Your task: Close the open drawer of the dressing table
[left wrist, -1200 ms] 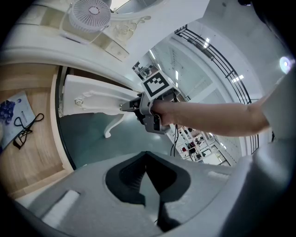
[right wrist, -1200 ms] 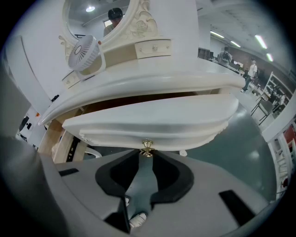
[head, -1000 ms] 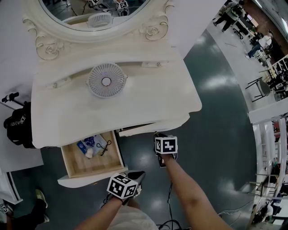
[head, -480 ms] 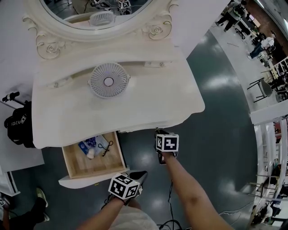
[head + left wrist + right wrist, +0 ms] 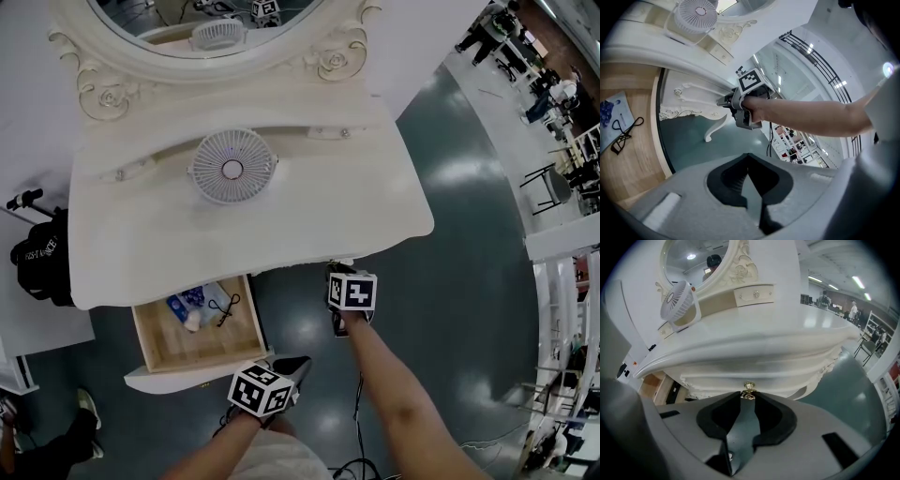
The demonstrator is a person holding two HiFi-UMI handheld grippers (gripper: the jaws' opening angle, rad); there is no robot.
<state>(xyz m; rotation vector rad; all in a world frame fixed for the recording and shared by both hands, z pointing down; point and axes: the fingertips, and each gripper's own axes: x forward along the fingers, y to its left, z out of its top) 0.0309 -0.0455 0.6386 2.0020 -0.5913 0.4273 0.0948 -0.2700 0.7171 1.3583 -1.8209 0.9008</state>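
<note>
The right drawer [image 5: 778, 380], earlier ajar, is now sitting flush, the right gripper [image 5: 747, 397] pinching its knob [image 5: 749, 386], jaws barely apart.

Open drawer [image 5: 195, 330] jutting out at tabletop's [image 5: 141, 248] left front, bare floor [image 5: 450, 309] free to the right, fan [image 5: 232, 167] mid-tabletop, black bag [image 5: 42, 267] crowding left end, right tool [image 5: 747, 396] closed on the knob [image 5: 749, 386] under the overhang

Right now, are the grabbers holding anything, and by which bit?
The right gripper pinches the gold drawer knob on the dressing table front, with its jaw tips at the knob's base. The left gripper holds nothing.
</note>
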